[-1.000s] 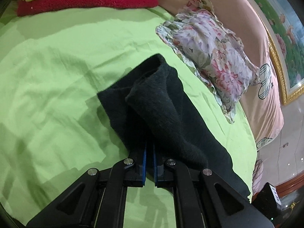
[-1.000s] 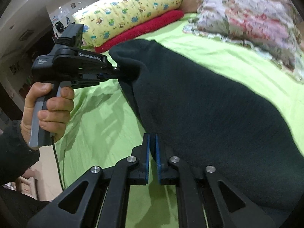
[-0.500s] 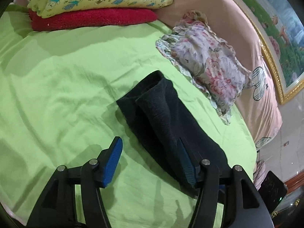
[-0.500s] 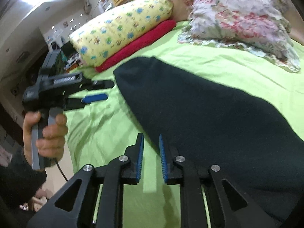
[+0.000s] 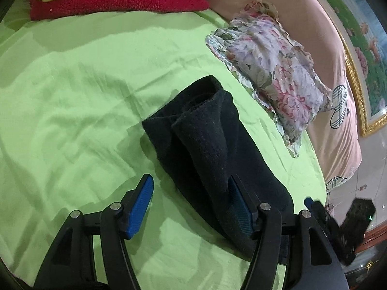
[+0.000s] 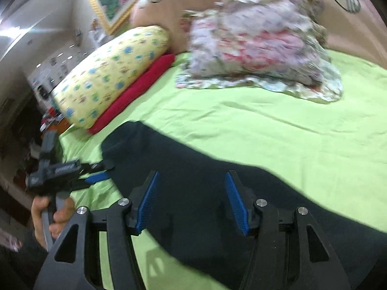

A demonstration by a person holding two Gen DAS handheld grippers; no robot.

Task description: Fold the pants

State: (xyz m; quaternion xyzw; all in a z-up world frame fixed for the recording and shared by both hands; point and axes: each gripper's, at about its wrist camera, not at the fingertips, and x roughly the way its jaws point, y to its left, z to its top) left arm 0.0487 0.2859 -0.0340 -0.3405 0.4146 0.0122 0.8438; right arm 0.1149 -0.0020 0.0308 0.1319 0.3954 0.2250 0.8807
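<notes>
Close in, the left gripper (image 5: 191,205) stands with its jaws spread wide and nothing between them — one blue pad over bare sheet, the other lying against the near edge of the pants (image 5: 212,159). The right gripper (image 6: 193,203) is splayed just as wide, hovering above the dark cloth and pinching none of it. Neither tool has a hold on anything.

The pants lie on the green bed sheet (image 5: 72,101) as a long dark band, doubled over lengthwise by the look of it, one layer resting on another with a rolled, open end at the far tip. From the right wrist view the same band runs across the near part of the bed, and the left gripper shows at its left end, held in the person's hand (image 6: 50,215).

So this reads as the pause between folds: one fold laid down, the cloth let go, a fresh grip not yet taken. The next move likely calls for both grippers to pinch one end of the band, catching every layer, then carry it over toward the other end — low and level, so the stacked layers do not slide apart.

Farther off, the floral pillow (image 5: 273,72) sits just beyond the pants, not touching. At the back, a yellow patterned pillow (image 6: 108,77) rests on a red blanket (image 5: 116,0), well clear.
</notes>
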